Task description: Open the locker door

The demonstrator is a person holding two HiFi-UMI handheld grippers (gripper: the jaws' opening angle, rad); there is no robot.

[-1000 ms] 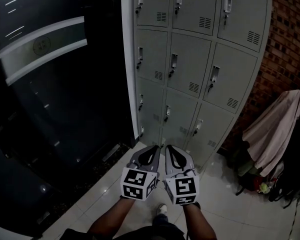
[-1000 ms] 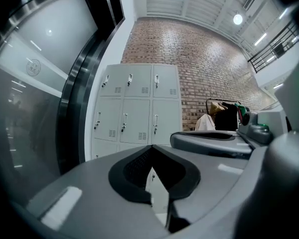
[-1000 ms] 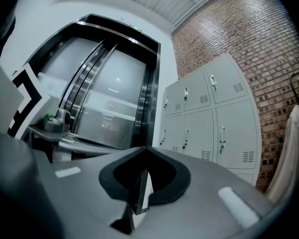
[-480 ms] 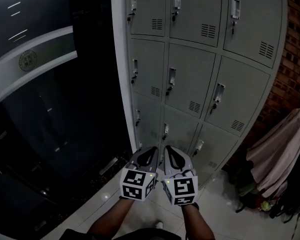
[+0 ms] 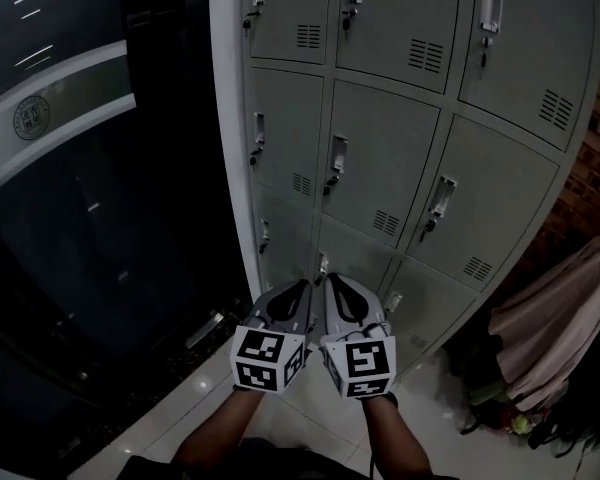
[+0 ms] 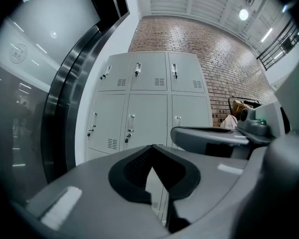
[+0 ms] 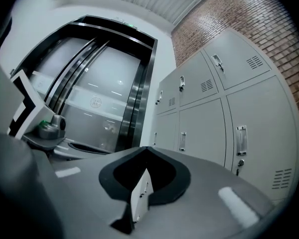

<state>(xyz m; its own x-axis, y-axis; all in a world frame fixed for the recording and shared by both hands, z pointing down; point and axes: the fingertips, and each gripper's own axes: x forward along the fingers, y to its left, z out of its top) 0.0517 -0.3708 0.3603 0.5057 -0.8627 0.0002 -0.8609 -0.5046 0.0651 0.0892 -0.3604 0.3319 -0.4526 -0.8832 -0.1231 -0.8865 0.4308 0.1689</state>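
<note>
Left hand-held gripper and right hand-held gripper, both closed, empty, side by side before the bottom lockers.

Left gripper and right gripper nearer the lockers (both alike)

Locker bank: pale grey doors, silver handles, dark slotted vents.
Brick wall: red-brown, pale mortar lines.
Left tool, right tool: grey shells, black pads.
Marker cubes: white, black square patterns.
Floor: glossy white tiles.
Draped cloth: pinkish beige.
Glass panel: near black, pale band.
</note>
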